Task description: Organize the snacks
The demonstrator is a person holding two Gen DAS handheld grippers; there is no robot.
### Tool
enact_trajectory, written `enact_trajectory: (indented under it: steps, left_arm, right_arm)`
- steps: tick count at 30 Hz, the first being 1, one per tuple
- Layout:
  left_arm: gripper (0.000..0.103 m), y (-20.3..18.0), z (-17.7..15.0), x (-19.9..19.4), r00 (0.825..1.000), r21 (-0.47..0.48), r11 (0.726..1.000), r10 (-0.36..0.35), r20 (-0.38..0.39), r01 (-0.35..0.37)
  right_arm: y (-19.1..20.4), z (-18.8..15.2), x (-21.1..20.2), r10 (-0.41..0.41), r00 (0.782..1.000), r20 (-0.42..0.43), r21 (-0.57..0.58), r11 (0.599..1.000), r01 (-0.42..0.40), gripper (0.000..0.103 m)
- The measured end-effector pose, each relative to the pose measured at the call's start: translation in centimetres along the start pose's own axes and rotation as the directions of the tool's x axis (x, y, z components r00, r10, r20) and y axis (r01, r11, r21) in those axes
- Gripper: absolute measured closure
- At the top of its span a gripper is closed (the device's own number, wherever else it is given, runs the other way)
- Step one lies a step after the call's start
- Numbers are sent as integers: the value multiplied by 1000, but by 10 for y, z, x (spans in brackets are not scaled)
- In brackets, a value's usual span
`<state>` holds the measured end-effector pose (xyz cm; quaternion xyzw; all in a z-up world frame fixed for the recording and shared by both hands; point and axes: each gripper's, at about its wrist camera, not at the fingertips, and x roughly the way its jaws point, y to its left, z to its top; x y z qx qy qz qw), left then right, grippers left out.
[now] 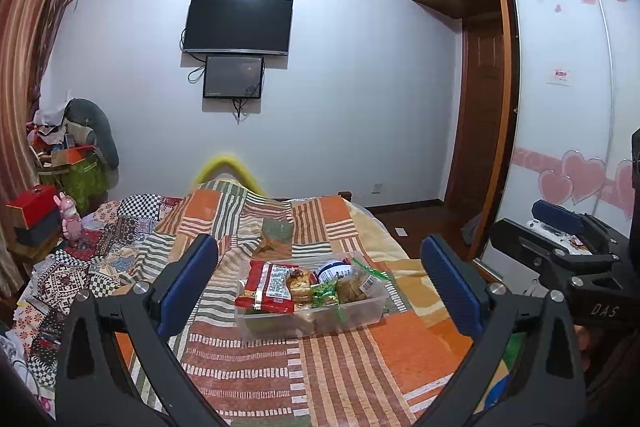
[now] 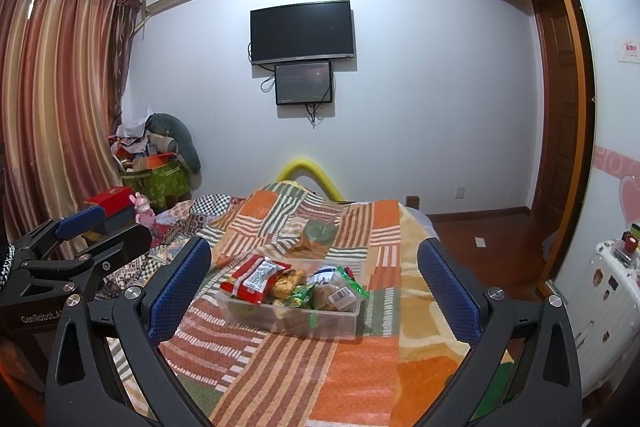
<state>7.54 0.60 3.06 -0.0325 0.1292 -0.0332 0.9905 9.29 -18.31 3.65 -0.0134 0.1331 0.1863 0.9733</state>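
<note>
Both tongs are spread wide and hold nothing. From its own camera the left gripper (image 1: 320, 287) hovers above the near part of the bed, its blue pads (image 1: 188, 283) far apart, framing the bin (image 1: 320, 319) without touching it. The right gripper (image 2: 316, 291) does the same in its view, blue pads (image 2: 176, 295) on either side of the bin (image 2: 288, 315), well short of it. Each gripper also shows at the edge of the other's picture, and there too the fingers stand apart.

The bin is clear plastic and sits on a striped orange, green and white blanket (image 1: 340, 367) near the middle of the bed. Snacks fill it: a red packet (image 1: 268, 287) lies at the left end, tilted up over the rim; next to it is a golden-brown packet (image 1: 300, 287), then a small green packet (image 1: 326, 293), a blue-and-white round lid or cup (image 1: 334, 271) behind, and a brownish bag with a barcode label (image 1: 360, 285) at the right end. What each packet contains cannot be read.

A dark green lump (image 1: 278, 229) lies on the blanket beyond the bin. On the far wall hang a TV (image 1: 238, 25) and a smaller screen (image 1: 234, 77) under it.
</note>
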Motion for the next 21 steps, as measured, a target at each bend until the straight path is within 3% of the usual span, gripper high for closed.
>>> enact_trajectory:
  steps: [21]
  left_arm:
    - [0, -2, -1, -1, 1000, -3, 1000, -12, -7, 12]
  right_arm:
    - [1, 2, -1, 2, 1000, -15, 5, 1000, -2, 0]
